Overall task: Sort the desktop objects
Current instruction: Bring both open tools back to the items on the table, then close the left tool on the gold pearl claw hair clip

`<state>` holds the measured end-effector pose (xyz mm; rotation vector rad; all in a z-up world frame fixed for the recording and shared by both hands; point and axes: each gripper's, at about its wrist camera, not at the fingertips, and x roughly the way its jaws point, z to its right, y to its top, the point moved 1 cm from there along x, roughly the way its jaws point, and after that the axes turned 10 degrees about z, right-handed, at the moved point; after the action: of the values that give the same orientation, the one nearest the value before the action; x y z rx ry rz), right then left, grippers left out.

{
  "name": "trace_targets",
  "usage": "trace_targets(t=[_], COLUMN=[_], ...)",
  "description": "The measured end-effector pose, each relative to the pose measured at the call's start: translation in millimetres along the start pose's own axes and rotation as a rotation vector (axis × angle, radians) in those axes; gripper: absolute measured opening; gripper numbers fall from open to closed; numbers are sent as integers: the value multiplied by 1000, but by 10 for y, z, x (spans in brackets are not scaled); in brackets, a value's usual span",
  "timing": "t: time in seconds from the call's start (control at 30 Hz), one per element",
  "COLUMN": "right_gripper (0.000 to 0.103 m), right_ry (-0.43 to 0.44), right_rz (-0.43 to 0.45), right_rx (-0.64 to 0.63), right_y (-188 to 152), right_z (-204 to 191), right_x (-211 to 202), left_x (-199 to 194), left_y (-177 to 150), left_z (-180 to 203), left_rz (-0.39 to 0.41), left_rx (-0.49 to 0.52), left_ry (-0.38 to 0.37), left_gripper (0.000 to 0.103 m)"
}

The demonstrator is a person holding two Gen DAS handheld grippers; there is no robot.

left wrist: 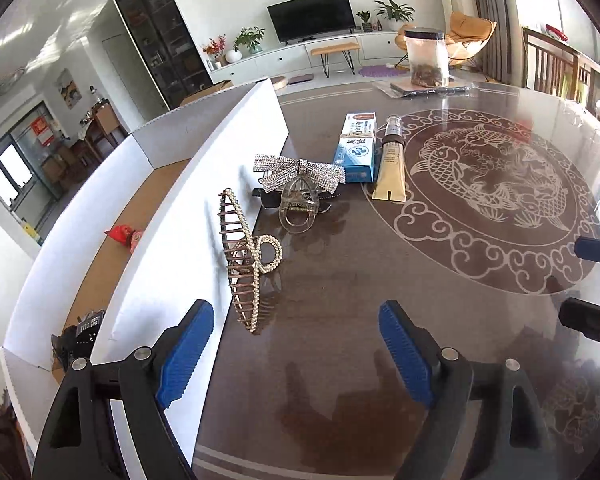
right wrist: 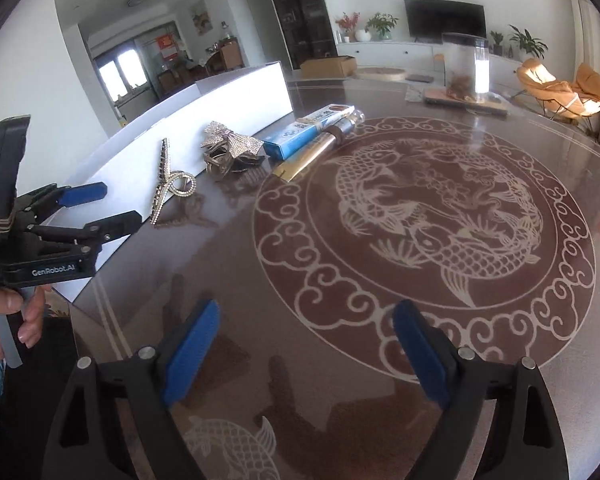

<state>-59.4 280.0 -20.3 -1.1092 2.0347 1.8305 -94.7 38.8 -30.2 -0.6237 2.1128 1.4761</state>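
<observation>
A pearl hair claw [left wrist: 249, 258] [right wrist: 171, 189] lies on the dark table beside the white box. Behind it are a rhinestone bow clip [left wrist: 299, 174] [right wrist: 231, 143] over a clear claw clip [left wrist: 299, 209], a blue carton [left wrist: 357, 147] [right wrist: 309, 129] and a cream tube [left wrist: 391, 163] [right wrist: 318, 148]. My left gripper [left wrist: 296, 354] [right wrist: 107, 209] is open and empty, just short of the pearl claw. My right gripper [right wrist: 306, 354] is open and empty over the table's near part; its fingers [left wrist: 596, 250] show at the right edge of the left wrist view.
A long white cardboard box [left wrist: 172, 208] [right wrist: 236, 96] lies along the table's left side, holding a red item [left wrist: 124, 235] and a dark item [left wrist: 82, 334]. A clear jar [left wrist: 426, 58] [right wrist: 466, 68] stands on a flat book at the far edge.
</observation>
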Motion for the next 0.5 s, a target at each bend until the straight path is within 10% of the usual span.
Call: trace_targets(t=[0.5], right_gripper=[89], right_ry=[-4], right_rz=[47], right_rx=[64], right_y=[-242], right_z=[138], right_x=[-252], left_x=[773], left_y=[124], left_z=[-107], left_rz=[-82], left_rx=[-223], left_ry=[201], left_gripper=[85])
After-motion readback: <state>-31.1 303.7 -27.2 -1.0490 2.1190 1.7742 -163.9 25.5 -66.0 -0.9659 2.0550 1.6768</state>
